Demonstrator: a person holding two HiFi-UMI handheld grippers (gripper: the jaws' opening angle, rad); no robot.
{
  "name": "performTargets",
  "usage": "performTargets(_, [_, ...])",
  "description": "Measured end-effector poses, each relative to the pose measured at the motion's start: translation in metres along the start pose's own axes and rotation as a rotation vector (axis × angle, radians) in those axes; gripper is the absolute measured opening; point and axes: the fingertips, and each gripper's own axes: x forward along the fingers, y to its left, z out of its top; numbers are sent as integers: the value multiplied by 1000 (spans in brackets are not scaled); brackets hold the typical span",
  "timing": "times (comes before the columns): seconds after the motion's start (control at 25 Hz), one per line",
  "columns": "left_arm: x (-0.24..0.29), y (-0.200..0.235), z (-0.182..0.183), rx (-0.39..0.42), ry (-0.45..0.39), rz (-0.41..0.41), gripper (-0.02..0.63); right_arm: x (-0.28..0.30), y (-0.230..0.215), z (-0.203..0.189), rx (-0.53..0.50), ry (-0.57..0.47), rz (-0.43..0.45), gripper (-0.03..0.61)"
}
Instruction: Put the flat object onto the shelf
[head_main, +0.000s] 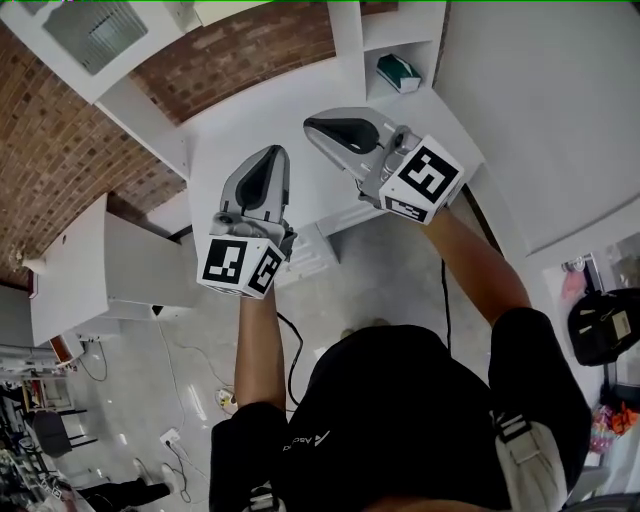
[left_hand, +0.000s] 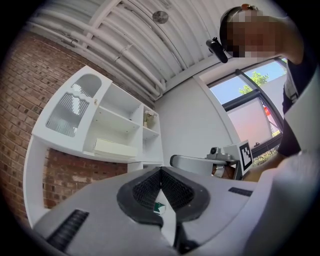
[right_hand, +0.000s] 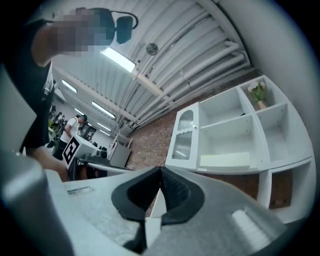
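Note:
A pale, flat box (left_hand: 115, 147) lies on a lower board of the white wall shelf (left_hand: 120, 120); the right gripper view shows the box (right_hand: 225, 160) on that same shelf (right_hand: 235, 125). Both grippers hover over the white table (head_main: 240, 120), tilted up toward the shelf. My left gripper (head_main: 270, 158) is shut, its pads meeting at the tips with nothing between them. My right gripper (head_main: 318, 126) is shut and empty too, just to the right of the left one. A green-and-white packet (head_main: 398, 72) sits in a lower cubby.
A small plant (right_hand: 258, 92) stands in the top right compartment. The cabinet has a ribbed glass door (right_hand: 182, 140) on its left side. Brick wall (head_main: 60, 140) lies behind the table. Cables (head_main: 290, 350) run across the floor by the person's legs.

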Motion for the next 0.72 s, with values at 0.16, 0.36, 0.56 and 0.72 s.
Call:
performTargets(0.16, [-3, -9, -5, 29, 16, -2, -2, -9, 12, -8, -40, 11, -10, -3])
performTargets(0.36, [-8, -12, -7, 44, 23, 0, -2, -16, 18, -19, -34, 32, -35, -3])
performTargets(0.56, [-12, -16, -8, 37, 23, -5, -2, -20, 26, -27, -16, 38, -47, -3])
performTargets(0.72, [-14, -19, -11, 35, 23, -9, -2, -22, 32, -31, -8, 41, -48, -3])
